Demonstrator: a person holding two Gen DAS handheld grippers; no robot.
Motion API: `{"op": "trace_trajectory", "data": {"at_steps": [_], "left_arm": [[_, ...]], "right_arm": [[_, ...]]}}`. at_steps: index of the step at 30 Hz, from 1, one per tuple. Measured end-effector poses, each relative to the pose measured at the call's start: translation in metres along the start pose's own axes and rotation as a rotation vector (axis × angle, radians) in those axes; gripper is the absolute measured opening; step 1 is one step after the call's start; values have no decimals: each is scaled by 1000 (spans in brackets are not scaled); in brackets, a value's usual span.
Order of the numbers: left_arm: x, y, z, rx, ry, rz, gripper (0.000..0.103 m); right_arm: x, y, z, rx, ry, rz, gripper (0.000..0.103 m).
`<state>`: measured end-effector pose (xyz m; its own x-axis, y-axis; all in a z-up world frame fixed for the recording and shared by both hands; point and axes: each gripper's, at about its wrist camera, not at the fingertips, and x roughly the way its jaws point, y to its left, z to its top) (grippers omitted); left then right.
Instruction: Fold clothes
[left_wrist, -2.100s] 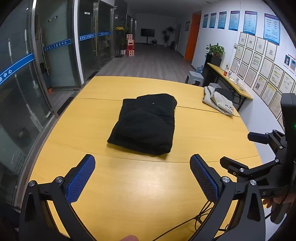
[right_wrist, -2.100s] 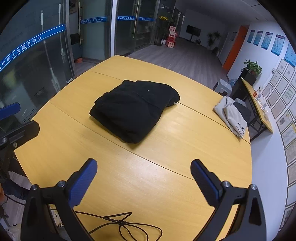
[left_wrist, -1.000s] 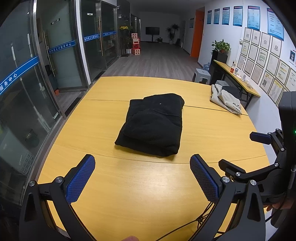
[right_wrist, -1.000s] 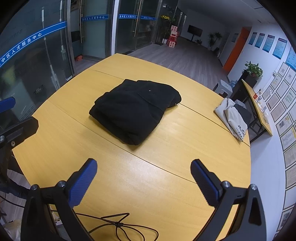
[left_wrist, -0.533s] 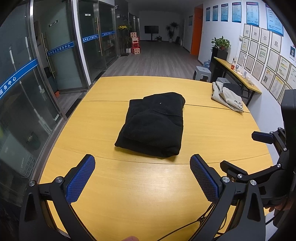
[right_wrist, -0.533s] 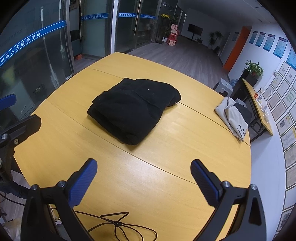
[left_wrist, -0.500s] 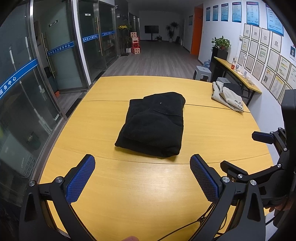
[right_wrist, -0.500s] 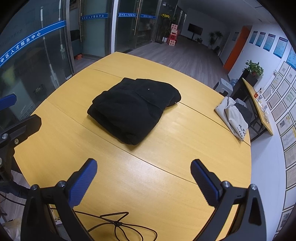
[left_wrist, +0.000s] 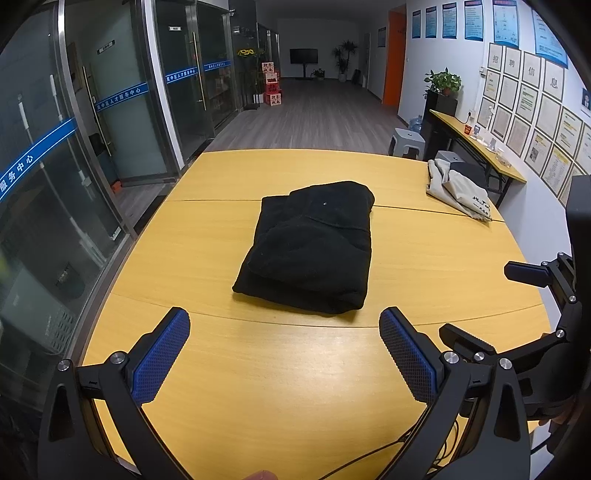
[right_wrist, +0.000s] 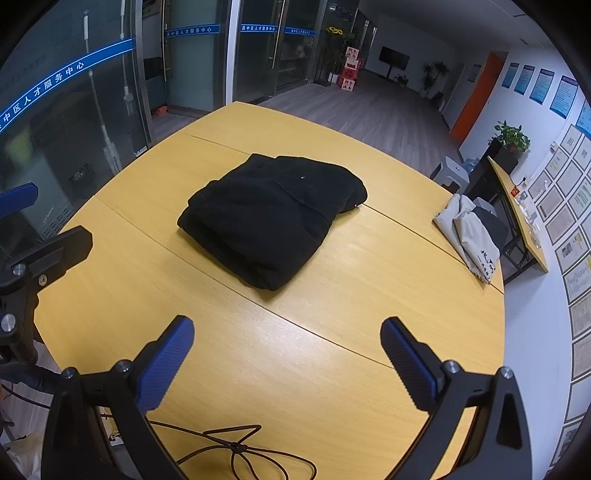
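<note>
A black garment (left_wrist: 310, 247) lies folded in a thick rectangle in the middle of the yellow wooden table (left_wrist: 258, 369); it also shows in the right wrist view (right_wrist: 269, 218). My left gripper (left_wrist: 284, 332) is open and empty, held above the table's near edge, well short of the garment. My right gripper (right_wrist: 288, 343) is open and empty, also back from the garment, to the right of the left one. The right gripper shows at the right edge of the left wrist view (left_wrist: 480, 306). The left gripper's fingers (right_wrist: 51, 247) show at the left edge of the right wrist view.
A folded grey and beige garment (left_wrist: 458, 192) lies at the table's far right corner, also in the right wrist view (right_wrist: 472, 229). A black cable (right_wrist: 236, 446) lies on the near table edge. Glass doors stand on the left, a side table along the right wall.
Both grippers stay open and empty. The views have shifted slightly, so the black garment sits a little further right in the left wrist view. The garment itself has not moved.
</note>
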<state>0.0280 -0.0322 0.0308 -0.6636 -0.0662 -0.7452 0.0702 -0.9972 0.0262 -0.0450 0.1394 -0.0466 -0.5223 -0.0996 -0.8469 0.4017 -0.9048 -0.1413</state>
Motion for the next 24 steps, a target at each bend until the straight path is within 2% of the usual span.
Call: {"op": "trace_trajectory", "data": {"at_steps": [24], "left_arm": [[8, 3, -1, -23, 14, -16, 103]], "right_arm": [[1, 0, 1, -4, 7, -9, 103]]}}
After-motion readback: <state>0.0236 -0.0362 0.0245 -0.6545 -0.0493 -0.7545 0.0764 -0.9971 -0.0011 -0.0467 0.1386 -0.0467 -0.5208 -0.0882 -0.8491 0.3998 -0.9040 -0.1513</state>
